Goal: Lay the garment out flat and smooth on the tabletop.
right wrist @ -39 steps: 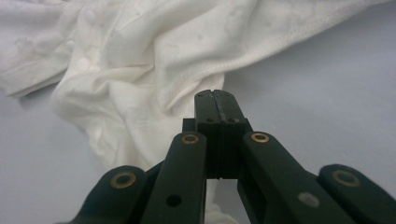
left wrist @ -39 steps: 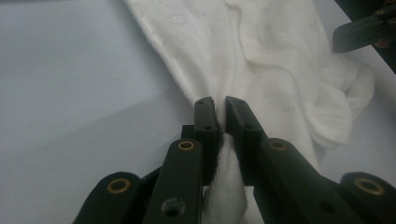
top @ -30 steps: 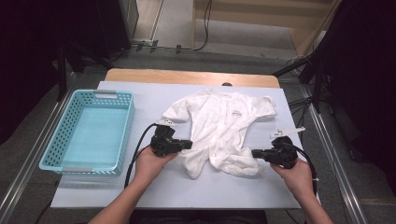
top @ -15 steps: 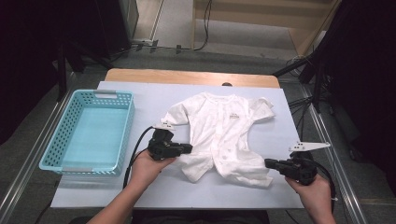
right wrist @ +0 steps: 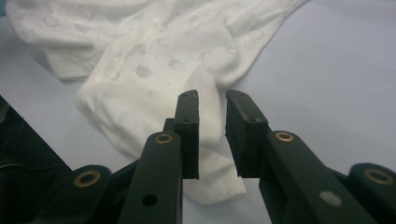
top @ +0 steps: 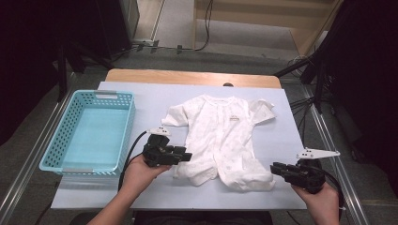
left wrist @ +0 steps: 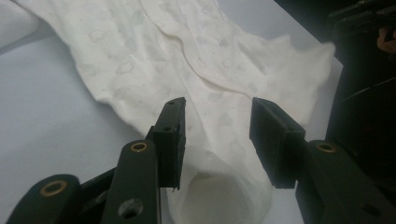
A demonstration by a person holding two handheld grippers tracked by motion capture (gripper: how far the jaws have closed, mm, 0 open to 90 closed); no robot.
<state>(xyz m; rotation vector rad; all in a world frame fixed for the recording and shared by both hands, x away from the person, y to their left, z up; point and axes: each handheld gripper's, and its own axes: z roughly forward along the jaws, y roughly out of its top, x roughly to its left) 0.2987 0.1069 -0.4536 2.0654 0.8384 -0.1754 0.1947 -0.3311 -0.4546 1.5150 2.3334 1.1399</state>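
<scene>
High view — blue basket (top: 89, 133) beside romper (top: 220, 138)

A baby garment (top: 225, 138) lay spread on the table (top: 281, 140) ahead of me, neck toward twelve o'clock and legs toward six. A basket (top: 89, 133) sat on the table at its nine o'clock, well apart. My left gripper (top: 180, 155) was at its seven o'clock leg, my right gripper (top: 278, 169) just beside its five o'clock leg.

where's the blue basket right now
In the high view the blue basket sits on the left side of the table, left of the white baby romper, with the left gripper just off its near right corner.
</scene>
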